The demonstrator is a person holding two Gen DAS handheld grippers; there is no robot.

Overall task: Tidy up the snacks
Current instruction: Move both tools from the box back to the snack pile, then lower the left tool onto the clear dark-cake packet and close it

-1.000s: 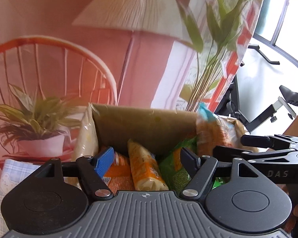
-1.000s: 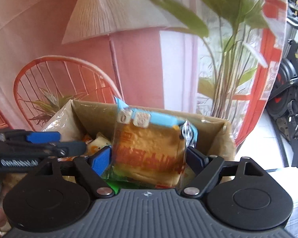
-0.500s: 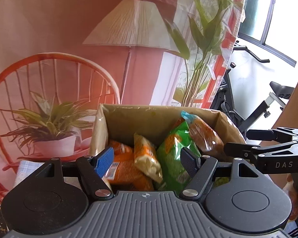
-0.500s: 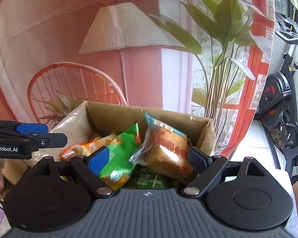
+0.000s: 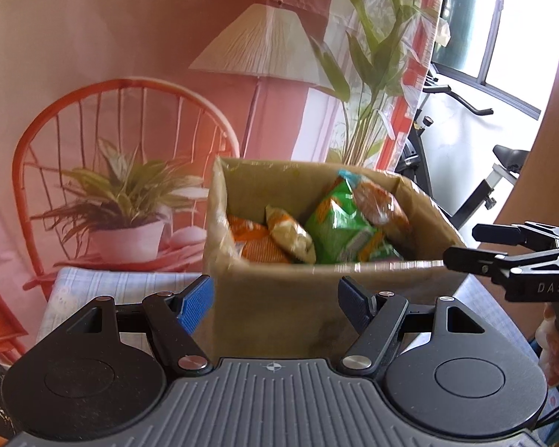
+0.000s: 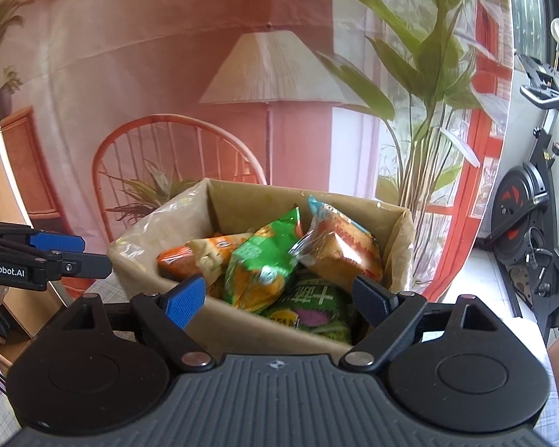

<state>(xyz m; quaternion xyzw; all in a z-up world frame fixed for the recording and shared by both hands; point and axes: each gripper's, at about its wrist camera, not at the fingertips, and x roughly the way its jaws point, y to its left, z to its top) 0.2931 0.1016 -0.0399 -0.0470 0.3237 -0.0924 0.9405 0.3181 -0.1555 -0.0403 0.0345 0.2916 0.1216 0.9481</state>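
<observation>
The right gripper (image 5: 503, 246), seen from the left wrist view, carries the pale letters "DAS" on its black side. The left gripper (image 6: 56, 249), seen from the right wrist view, bears white lettering cut by the frame edge, reading "enRobot.AI". A dark green snack packet (image 6: 309, 309) in the cardboard box (image 6: 242, 320) shows large pale characters, too blurred to read.

Brown cardboard box (image 6: 242, 326), green crinkled snack bag (image 6: 264, 264), orange snack packet (image 5: 257, 242), pale blue checked cloth (image 5: 123, 285) on bench, blue pads on black jaws.
</observation>
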